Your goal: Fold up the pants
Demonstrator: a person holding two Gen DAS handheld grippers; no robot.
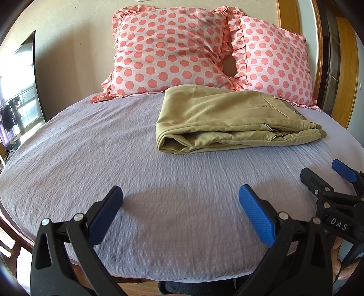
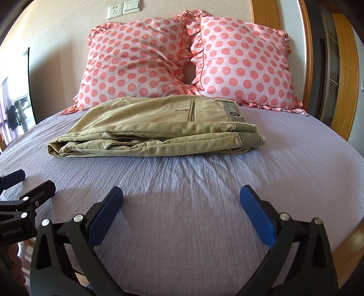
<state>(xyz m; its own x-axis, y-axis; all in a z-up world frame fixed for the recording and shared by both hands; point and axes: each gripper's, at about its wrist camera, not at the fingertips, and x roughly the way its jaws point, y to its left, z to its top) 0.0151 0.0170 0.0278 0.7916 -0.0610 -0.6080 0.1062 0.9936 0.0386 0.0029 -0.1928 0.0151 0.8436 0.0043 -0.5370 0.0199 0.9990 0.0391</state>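
Note:
Khaki pants (image 1: pixel 227 118) lie folded in a flat bundle on the lilac bedsheet (image 1: pixel 113 159), just in front of the pillows; they also show in the right wrist view (image 2: pixel 154 132), with the ribbed waistband and cuffs at the right end. My left gripper (image 1: pixel 180 200) is open and empty, held above the sheet near the bed's front edge, well short of the pants. My right gripper (image 2: pixel 182 200) is open and empty too, beside the left one; it also shows at the right of the left wrist view (image 1: pixel 323 175).
Two pink polka-dot pillows (image 2: pixel 136 61) (image 2: pixel 245 63) lean on the wall behind the pants. A wooden bed frame (image 2: pixel 350 241) runs along the right. A window (image 1: pixel 16 95) is at the left. A wall socket and switch (image 2: pixel 124 9) sit above the pillows.

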